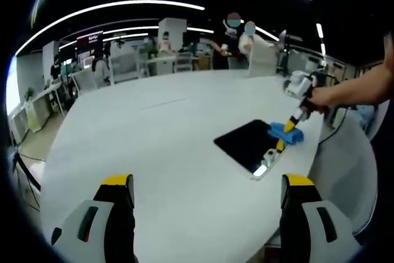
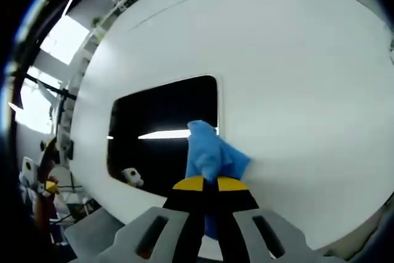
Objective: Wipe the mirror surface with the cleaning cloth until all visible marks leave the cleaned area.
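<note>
Ahead of my left claw (image 1: 206,198) the broad white oval counter (image 1: 154,133) lies open up to the flat dark rectangular mirror (image 1: 246,143).

A broad white bench (image 1: 160,146) with a rounded edge spreads across the room. Beyond its far side stand white chairs (image 1: 126,66) and desks, with two people (image 1: 237,41) near them. Long curved ceiling lights (image 1: 111,9) glow overhead, and a bright window (image 2: 58,38) lies off to one side.

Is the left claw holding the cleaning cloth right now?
No: the left claw is open and empty above the white table, while the right claw grips the blue cleaning cloth at the mirror.
</note>
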Tool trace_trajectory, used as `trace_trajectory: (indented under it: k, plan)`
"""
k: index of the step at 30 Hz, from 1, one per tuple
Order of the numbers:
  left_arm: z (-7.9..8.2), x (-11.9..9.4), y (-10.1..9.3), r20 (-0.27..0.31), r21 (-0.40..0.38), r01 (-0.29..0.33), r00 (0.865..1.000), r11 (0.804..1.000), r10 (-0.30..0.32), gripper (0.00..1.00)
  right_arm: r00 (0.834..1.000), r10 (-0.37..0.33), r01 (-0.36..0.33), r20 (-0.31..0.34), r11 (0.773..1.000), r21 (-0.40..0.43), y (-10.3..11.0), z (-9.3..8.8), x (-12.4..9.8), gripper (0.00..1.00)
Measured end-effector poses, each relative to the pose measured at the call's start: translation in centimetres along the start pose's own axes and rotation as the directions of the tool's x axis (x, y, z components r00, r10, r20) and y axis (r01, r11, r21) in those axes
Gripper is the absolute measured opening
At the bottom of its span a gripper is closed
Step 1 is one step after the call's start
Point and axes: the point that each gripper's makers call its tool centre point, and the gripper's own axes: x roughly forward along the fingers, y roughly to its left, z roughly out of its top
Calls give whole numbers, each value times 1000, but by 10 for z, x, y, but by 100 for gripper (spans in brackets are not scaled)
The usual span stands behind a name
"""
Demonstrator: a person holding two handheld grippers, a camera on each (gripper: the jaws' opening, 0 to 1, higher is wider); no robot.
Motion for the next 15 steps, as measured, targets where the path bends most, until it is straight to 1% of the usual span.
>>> trace_trajectory:
  k: [7, 9, 13, 15]
  plan:
    - [-3, 0, 2, -11, -2, -5, 1000, 1000, 4, 99, 1000, -2, 2, 13, 1000, 8, -1, 1, 2, 0]
    - [-1, 0, 2, -9, 2, -5, 1000, 1000, 5, 99, 1000, 1, -1, 17, 1000, 19, 0, 0, 1, 0]
    - [3, 0, 2, -1, 5, -4, 1000, 1000, 4, 99, 1000, -11, 11, 20, 1000, 13, 0, 1, 1, 0]
    - [3, -1, 2, -3, 8, -2, 1000, 1000, 2, 99, 1000, -14, 14, 18, 1000, 16, 1, 1, 1, 0]
